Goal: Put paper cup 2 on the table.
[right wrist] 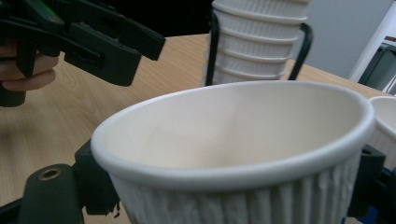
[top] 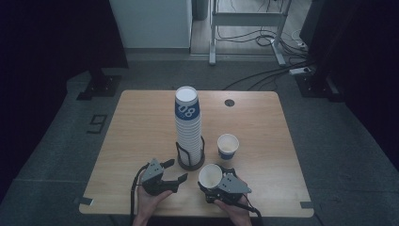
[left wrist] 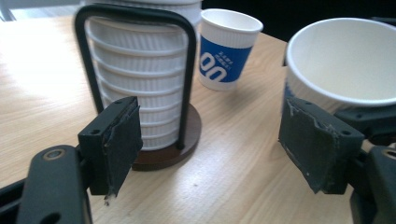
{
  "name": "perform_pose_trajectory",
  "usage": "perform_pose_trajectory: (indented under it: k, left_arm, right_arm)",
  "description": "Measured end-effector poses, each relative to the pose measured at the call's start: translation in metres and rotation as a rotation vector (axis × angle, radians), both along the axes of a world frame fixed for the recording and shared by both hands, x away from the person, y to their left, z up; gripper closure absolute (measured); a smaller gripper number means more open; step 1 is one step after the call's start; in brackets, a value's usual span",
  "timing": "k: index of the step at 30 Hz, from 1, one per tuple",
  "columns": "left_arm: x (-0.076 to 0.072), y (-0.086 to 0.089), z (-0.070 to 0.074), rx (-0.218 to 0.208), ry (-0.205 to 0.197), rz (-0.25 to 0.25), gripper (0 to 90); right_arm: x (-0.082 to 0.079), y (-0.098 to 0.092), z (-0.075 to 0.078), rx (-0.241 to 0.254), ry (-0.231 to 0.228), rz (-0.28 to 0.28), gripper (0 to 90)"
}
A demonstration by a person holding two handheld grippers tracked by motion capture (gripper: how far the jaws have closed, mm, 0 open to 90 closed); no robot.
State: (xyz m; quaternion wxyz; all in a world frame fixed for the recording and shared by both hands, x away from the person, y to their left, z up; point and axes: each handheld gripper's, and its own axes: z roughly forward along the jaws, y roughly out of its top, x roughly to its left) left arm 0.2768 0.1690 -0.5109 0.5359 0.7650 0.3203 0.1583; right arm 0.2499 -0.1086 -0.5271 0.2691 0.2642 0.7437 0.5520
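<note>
Right gripper is clamped on a white ribbed paper cup with a blue band, mouth up, held low at the near edge of the light wooden table. In the right gripper view the cup sits between the jaws, gripped on the ribbed wall below the rim.

Left gripper has its jaws spread wide with nothing between them. It hovers just in front of the black wire cup holder on its round dark base, which carries the tall stack of white ribbed cups.

A second blue-banded paper cup stands upright on the table to the right of the holder, just beyond the held cup.

My reading: single cups are being set out on the table.

Notes for doing this well:
- Keep the cup level and lower it until the base is flat on the wood before I release.
- Place it beside the standing cup, apart from it, so the jaws do not knock it on opening.
- Squeeze lightly; the thin wall would dent.
- Keep the left gripper off the stack, which looks easy to topple.
</note>
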Motion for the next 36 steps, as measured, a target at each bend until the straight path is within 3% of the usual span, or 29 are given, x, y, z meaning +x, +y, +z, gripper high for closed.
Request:
perform_pose_trajectory:
  k: [7, 11, 16, 18, 23, 29, 31, 33, 36]
  left_arm:
    - [0.001, 0.004, -0.008, 0.024, -0.015, 0.036, 18.4]
    - [0.004, 0.007, -0.009, 0.006, -0.024, 0.045, 16.4]
    - [0.002, 0.009, -0.009, 0.012, -0.04, 0.059, 14.6]
    - [0.002, 0.012, -0.011, -0.015, -0.046, 0.065, 14.7]
    - [0.003, 0.018, -0.019, -0.012, -0.026, 0.086, 14.5]
    - [0.003, 0.016, -0.021, 0.007, -0.047, 0.084, 14.2]
    - [0.001, 0.015, -0.021, 0.033, -0.075, 0.112, 14.2]
    - [0.0, 0.015, -0.02, 0.011, -0.084, 0.092, 14.2]
    - [-0.001, 0.014, -0.02, 0.022, -0.089, 0.113, 14.2]
  right_arm:
    - [0.004, -0.023, 0.005, 0.05, 0.015, -0.087, 16.4]
    - [0.009, -0.039, 0.01, 0.092, 0.018, -0.156, 16.5]
    - [0.014, -0.056, 0.012, 0.115, 0.011, -0.214, 16.4]
    - [0.016, -0.062, 0.012, 0.119, 0.008, -0.245, 16.4]
    - [0.024, -0.078, 0.01, 0.169, 0.019, -0.307, 16.4]
    - [0.036, -0.088, 0.011, 0.16, 0.022, -0.364, 16.4]
    - [0.039, -0.092, 0.012, 0.179, 0.019, -0.377, 16.4]
    - [0.043, -0.095, 0.012, 0.186, 0.012, -0.387, 16.4]
    - [0.05, -0.1, 0.009, 0.183, 0.015, -0.407, 16.5]
